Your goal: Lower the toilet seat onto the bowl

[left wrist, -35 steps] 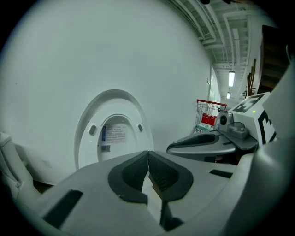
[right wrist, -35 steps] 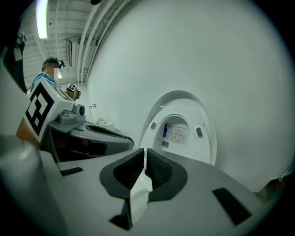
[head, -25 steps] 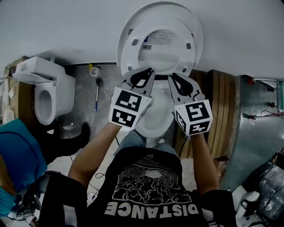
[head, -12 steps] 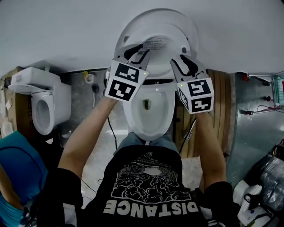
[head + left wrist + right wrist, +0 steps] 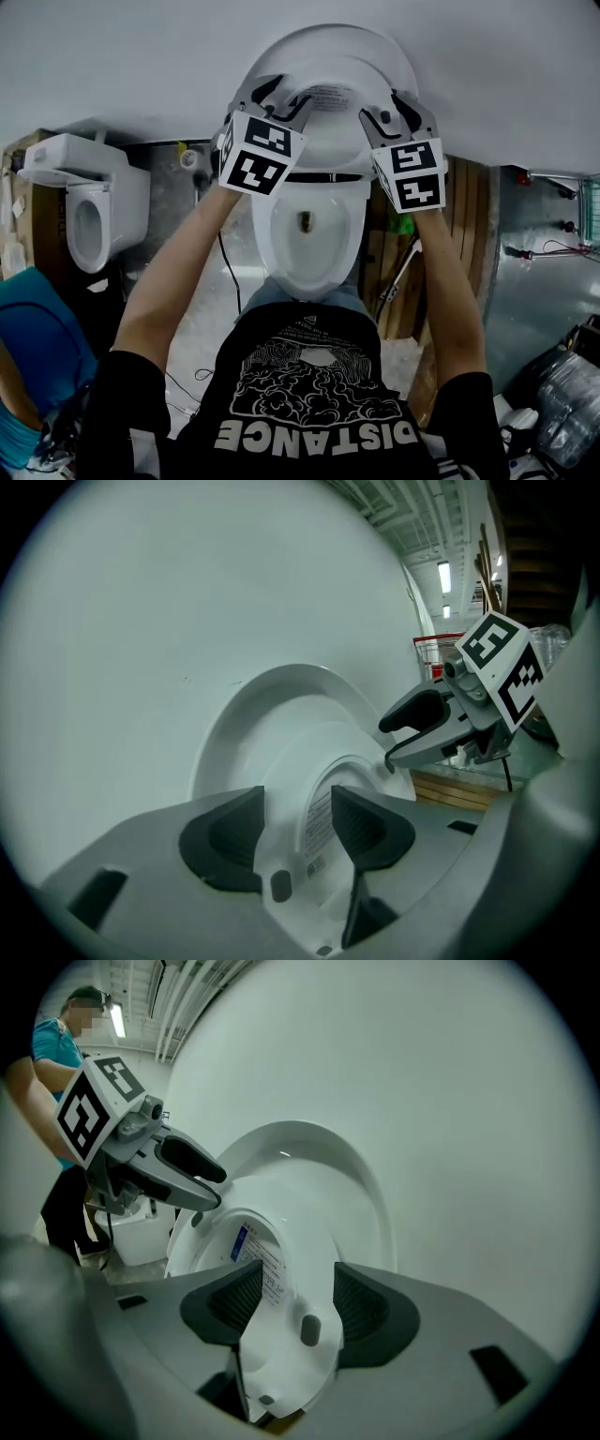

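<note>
Fingers (image 5: pixel 225 841) just opening; left gripper (image 5: pixel 295 829), right gripper (image 5: pixel 298 1302) astride seat (image 5: pixel 305 1241); perhaps touching

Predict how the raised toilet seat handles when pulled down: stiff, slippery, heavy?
The toilet seat looks like thick moulded plastic, so it is probably stiff. Its glossy white surface may be slippery at the rim. It stands upright against the lid, so once tipped forward it would likely swing down onto the bowl.

Your black short-sleeved T-shirt (image 5: pixel 319 394) bears white print; your grey left gripper (image 5: pixel 278 94) and right gripper (image 5: pixel 394 105) carry black-and-white marker cubes (image 5: pixel 255 155).
</note>
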Demonstrator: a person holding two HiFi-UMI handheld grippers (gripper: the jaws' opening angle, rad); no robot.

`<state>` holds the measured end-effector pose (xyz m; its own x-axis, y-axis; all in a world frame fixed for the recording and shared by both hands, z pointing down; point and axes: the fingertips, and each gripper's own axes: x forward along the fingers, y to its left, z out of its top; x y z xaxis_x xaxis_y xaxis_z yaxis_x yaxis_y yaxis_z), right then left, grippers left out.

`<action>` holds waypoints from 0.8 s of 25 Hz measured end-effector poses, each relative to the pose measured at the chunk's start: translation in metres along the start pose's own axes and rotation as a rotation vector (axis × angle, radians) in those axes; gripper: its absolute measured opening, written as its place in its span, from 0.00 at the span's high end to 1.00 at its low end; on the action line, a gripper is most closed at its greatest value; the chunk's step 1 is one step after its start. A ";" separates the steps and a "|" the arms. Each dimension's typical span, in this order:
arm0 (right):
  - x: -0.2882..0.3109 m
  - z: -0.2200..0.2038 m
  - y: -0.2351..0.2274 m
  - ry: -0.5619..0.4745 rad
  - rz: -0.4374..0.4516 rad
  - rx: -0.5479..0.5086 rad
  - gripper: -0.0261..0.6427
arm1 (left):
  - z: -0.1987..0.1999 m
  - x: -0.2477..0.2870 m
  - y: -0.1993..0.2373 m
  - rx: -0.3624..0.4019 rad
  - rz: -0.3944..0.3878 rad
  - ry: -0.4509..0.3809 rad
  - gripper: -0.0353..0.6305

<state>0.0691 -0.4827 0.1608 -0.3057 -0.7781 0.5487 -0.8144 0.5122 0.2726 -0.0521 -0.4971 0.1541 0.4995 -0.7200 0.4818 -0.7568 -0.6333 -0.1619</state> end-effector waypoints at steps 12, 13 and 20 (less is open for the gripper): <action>0.028 0.005 -0.014 0.028 0.085 -0.110 0.57 | 0.004 0.026 0.011 0.023 0.063 0.088 0.52; 0.029 0.005 -0.013 0.031 0.092 -0.113 0.57 | 0.004 0.028 0.011 0.026 0.063 0.095 0.51; 0.037 0.002 -0.010 0.054 0.110 -0.126 0.57 | -0.003 0.034 0.011 0.046 0.051 0.155 0.50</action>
<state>0.0649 -0.5177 0.1767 -0.3597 -0.6958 0.6217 -0.7085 0.6373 0.3033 -0.0447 -0.5278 0.1715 0.3871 -0.7016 0.5982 -0.7579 -0.6116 -0.2269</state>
